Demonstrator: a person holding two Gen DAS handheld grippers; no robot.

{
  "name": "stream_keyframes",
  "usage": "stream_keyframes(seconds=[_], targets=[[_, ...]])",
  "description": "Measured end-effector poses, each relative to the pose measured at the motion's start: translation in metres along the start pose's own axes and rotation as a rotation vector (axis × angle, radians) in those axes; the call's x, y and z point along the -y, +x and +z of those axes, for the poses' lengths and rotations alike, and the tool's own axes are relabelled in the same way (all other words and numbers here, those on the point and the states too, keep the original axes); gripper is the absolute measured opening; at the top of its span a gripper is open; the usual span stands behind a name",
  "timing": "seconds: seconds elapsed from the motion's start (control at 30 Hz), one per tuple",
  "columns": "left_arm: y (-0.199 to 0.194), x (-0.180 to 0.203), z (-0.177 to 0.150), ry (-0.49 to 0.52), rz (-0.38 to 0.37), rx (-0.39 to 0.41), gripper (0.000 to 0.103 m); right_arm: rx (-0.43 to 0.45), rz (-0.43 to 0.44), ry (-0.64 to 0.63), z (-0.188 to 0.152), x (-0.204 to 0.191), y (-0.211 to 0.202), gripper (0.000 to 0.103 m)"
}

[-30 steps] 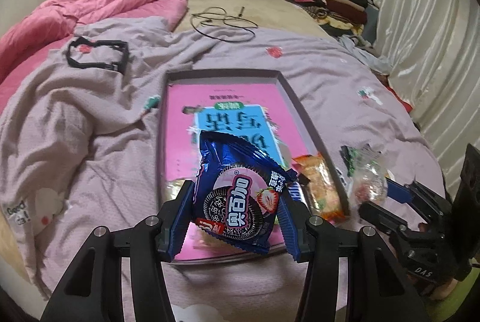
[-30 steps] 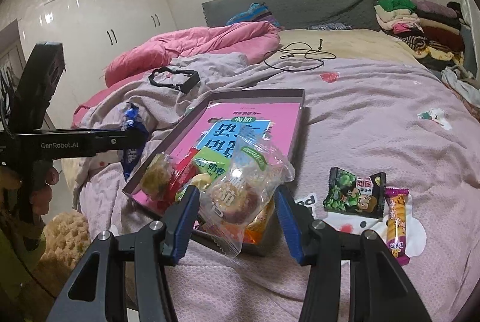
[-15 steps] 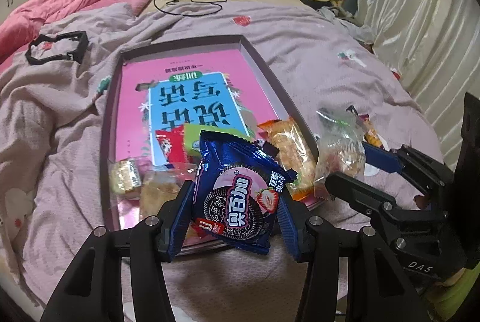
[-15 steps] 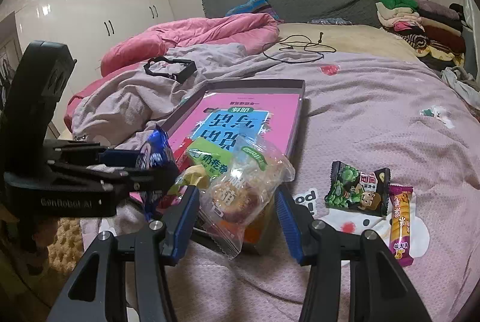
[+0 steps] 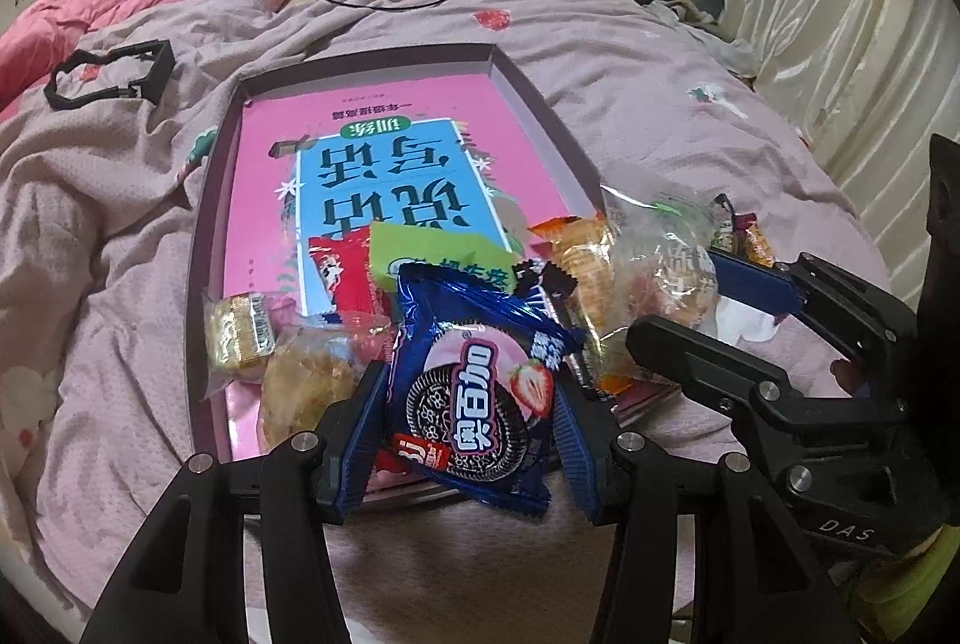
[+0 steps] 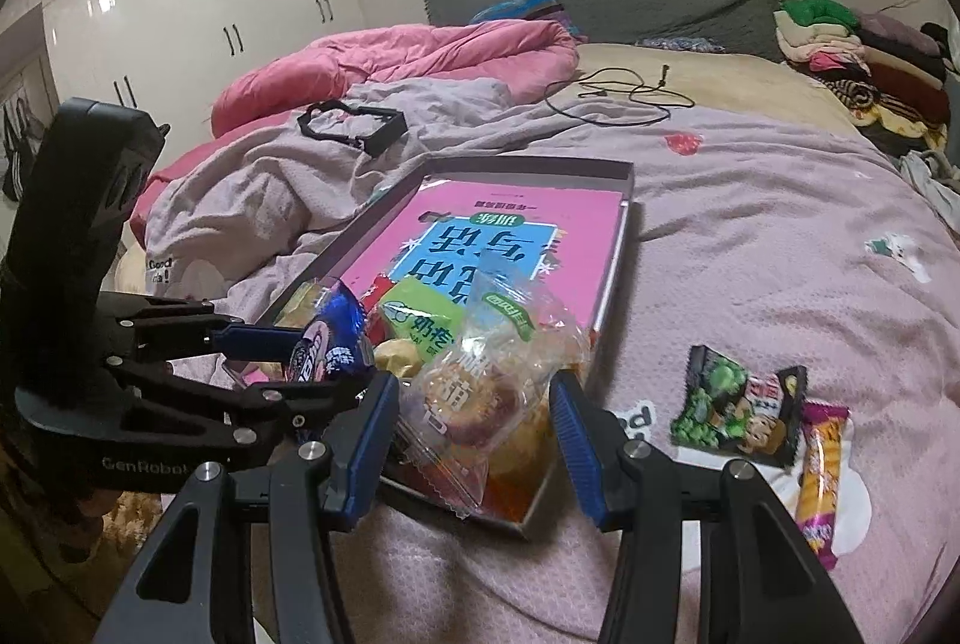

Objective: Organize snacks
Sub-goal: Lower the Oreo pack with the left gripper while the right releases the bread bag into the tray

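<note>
Left gripper (image 5: pixel 468 416) is clamped on the crinkly blue foil cookie packet (image 5: pixel 474 392), right gripper (image 6: pixel 474 422) on the clear plastic pastry bag (image 6: pixel 486 380), both over the shallow grey cardboard tray (image 5: pixel 540 116); light, slippery, crushable, so pinch the sides gently

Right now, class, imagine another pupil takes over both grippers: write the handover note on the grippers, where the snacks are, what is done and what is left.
Left gripper: shut on the blue cookie packet, over the near end of the tray.
Right gripper: shut on the clear pastry packet, over the tray's near right corner.
Done: several snacks already lie in the tray's near end.
Left: release both packets into the tray, then fetch the green packet and the orange-and-pink stick lying on the bedspread.
</note>
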State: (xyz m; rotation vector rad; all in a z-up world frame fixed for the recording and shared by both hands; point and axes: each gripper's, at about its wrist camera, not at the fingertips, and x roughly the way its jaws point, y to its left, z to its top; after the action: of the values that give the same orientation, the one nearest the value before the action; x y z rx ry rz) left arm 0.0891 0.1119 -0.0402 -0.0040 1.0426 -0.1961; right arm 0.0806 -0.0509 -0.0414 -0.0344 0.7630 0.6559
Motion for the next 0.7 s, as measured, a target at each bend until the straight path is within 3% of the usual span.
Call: stream_keyframes(seconds=[0.5,0.7], targets=[[0.003,-0.012,0.0,-0.036,0.007,0.004,0.054,-0.069,-0.002,-0.03,-0.008,-0.008,0.021,0.055],[0.003,-0.012,0.0,-0.038,0.007,0.005,0.054,-0.071,0.002,-0.029,-0.011,-0.008,0.017,0.061]])
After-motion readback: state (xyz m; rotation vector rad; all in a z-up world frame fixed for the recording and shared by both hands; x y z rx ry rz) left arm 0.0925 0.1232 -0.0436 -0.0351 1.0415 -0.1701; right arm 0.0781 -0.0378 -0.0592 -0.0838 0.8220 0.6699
